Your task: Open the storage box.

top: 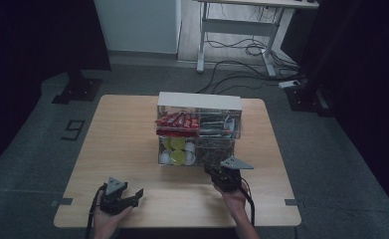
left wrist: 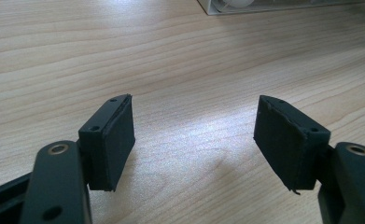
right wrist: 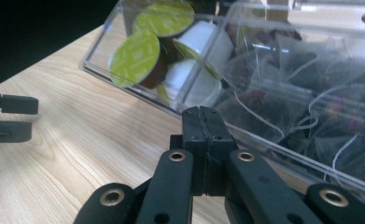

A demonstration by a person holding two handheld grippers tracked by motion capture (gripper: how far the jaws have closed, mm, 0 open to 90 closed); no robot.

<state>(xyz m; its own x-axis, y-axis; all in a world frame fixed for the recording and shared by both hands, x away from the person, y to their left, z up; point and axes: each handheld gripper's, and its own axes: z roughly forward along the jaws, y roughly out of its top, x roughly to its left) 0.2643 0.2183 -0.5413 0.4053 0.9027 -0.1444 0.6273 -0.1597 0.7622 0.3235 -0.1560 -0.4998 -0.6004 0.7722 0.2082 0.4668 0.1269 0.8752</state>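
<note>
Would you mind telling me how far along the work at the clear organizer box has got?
Nothing looks taken out yet: the coffee capsules and tea bags sit inside the clear organizer box. In hand: the right gripper, jaws shut with nothing between them, is at the box's front wall. The left gripper waits open above the bare table. Any picking is left.

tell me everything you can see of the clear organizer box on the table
The clear organizer box looks like transparent plastic in two stacked tiers, standing upright toward the far middle of the wooden table. Its upper tier holds red packets at left and darker sachets at right. The lower tier has a divider: yellow-lidded and white capsules on one side, pyramid tea bags with strings on the other. The shut right gripper sits close against its front wall; contact is unclear.
</note>
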